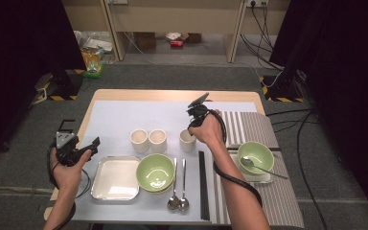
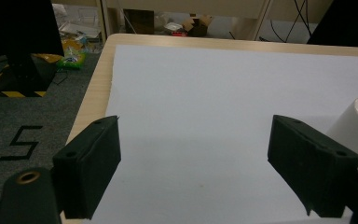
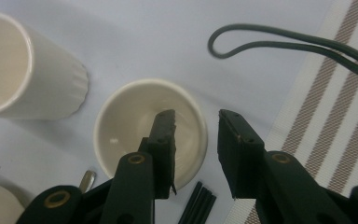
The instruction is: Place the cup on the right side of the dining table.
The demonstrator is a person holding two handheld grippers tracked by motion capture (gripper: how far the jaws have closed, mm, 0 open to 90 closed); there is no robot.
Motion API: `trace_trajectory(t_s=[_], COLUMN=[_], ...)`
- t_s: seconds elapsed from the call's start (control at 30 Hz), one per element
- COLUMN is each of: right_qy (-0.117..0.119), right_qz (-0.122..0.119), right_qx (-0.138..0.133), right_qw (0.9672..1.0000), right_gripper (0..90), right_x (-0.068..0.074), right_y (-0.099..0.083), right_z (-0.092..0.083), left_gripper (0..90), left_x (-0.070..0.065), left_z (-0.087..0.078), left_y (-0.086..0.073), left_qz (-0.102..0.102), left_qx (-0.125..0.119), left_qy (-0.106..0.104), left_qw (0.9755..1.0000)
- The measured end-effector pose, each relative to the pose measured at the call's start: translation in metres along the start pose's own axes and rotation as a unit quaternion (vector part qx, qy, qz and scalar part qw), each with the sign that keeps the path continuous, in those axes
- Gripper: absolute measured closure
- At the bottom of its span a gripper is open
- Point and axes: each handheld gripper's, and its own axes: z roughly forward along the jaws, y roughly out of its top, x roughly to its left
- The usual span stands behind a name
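Near the middle of the desk (image 1: 124, 93), right hand-held gripper (image 3: 196, 140) set over the rim of a cream cup (image 3: 121, 135) — one jaw inside, the other outside, parted, wall not yet pinched. Off the desk's left edge, left hand-held gripper (image 2: 193, 158) released — jaws wide over the pale mat (image 2: 205, 93), gripping nothing.

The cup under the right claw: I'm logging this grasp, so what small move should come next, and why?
Probably close the right claw on the cup. One jaw already hangs inside the cup and the other outside, straddling the wall nearest the striped mat, with a gap remaining between them. The left claw is open, idle.
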Motion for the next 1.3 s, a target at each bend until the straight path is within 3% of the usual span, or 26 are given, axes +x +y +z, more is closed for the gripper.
trace_trajectory(t_s=[0.2,0.33,0.53,0.9,1.3], right_qy=[-0.006,-0.024,-0.035,-0.030,-0.065], right_qz=[0.000,-0.008,-0.002,0.013,0.045], right_qx=[0.015,0.024,0.030,-0.003,-0.016], right_qw=[0.9999,0.9994,0.9989,0.9995,0.9968], right_gripper=[75.0,80.6,83.0,83.9,84.0], right_x=[0.000,0.001,0.002,-0.005,-0.039], right_y=[0.002,0.001,0.000,-0.005,-0.007], right_z=[0.012,0.018,0.017,0.001,-0.018], left_gripper=[16.3,16.3,16.3,16.3,16.3], left_x=[0.000,0.001,0.000,-0.001,0.000], left_z=[0.001,0.001,0.001,0.001,0.001], left_y=[0.000,-0.001,-0.001,0.000,0.000], left_qz=[0.000,-0.002,0.000,0.000,-0.001], left_qx=[0.002,0.001,0.002,0.000,-0.001], left_qy=[0.000,0.000,-0.001,0.000,0.003], left_qw=[1.0000,1.0000,1.0000,1.0000,1.0000])
